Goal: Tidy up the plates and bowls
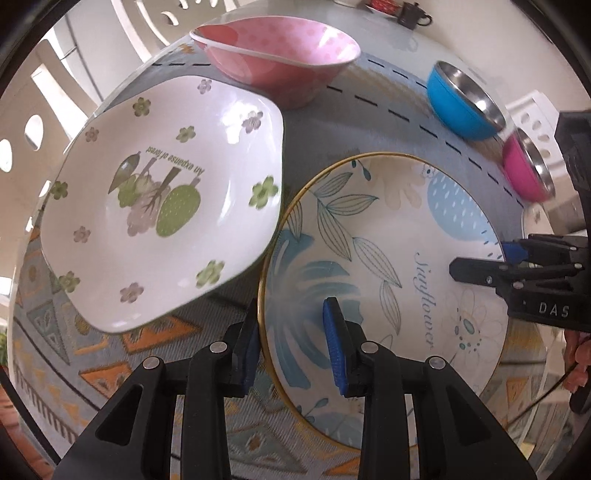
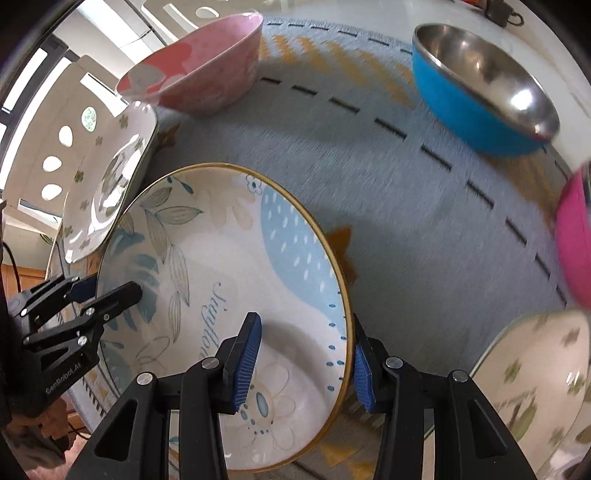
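Note:
A round gold-rimmed plate with blue leaf print [image 1: 388, 240] [image 2: 229, 266] is held tilted above the mat. My left gripper [image 1: 291, 347] straddles its left rim, one finger over the face and one behind. My right gripper [image 2: 306, 358] straddles the opposite rim the same way. It is unclear whether either gripper's pads press the rim. A white squarish plate with green flowers [image 1: 162, 206] [image 2: 107, 177] lies to the left. A pink dotted bowl [image 1: 280, 55] [image 2: 199, 70], a blue steel bowl [image 1: 461, 103] [image 2: 476, 96] and a magenta steel bowl [image 1: 524, 173] [image 2: 572, 240] stand farther back.
A grey patterned placemat [image 2: 388, 206] covers the table. Another white flowered plate [image 2: 535, 376] lies at the lower right of the right wrist view. White chairs [image 1: 33, 129] stand beyond the table's far left edge. A dark small teapot [image 1: 410, 14] sits far back.

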A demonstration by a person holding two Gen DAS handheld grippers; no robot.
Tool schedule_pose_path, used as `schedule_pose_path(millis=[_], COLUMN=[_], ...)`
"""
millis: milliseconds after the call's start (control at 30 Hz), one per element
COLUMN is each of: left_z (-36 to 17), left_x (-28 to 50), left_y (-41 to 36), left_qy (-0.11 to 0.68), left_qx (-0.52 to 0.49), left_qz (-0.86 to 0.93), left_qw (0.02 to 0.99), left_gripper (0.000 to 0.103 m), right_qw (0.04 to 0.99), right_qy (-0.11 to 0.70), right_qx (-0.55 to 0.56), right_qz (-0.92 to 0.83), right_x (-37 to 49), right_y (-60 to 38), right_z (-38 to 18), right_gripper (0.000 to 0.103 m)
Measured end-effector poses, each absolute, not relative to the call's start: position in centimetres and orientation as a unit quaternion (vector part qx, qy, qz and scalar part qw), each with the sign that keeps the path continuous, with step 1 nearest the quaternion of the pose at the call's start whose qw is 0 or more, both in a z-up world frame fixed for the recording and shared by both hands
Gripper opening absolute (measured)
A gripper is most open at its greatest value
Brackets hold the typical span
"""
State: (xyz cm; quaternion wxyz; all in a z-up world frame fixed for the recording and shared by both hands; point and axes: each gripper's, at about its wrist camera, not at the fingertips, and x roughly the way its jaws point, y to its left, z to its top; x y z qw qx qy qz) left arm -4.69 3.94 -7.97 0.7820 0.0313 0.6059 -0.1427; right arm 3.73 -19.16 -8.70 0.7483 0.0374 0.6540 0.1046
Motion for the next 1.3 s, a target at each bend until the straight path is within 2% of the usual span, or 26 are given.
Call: schedule_pose_path(millis=[633, 1067, 1167, 1300], left_z=[-7.5, -7.2, -7.1, -7.1], left_x=[-6.5, -8.7, -9.5, -9.9], left_y=[7.7, 11.0, 11.4, 11.3], left_qy=[0.622, 0.615, 0.607, 0.605], left_qx=[0.116, 0.172, 0.186, 0.189], left_qz=[-0.243, -0.302, -0.312, -0.314], left_qw=[0.735, 0.708, 0.707, 0.707], left_gripper=[0.028, 0.028, 0.031, 0.032], right_qw=[0.73, 0.741, 0.75, 0.757], right_qy=[0.675, 0.648, 0.635, 0.631], right_qx=[0.106, 0.168, 0.173, 0.158], right_qz=[0.019, -0.054, -0.065, -0.058], right_x=[-8.3, -15.5, -16.0, -15.1], right_y=[-16.5, -12.5, -11.9, -9.4], right_z=[-8.2, -7.4, -7.4, -8.2], right_gripper=[0.045, 0.047, 0.05, 0.066])
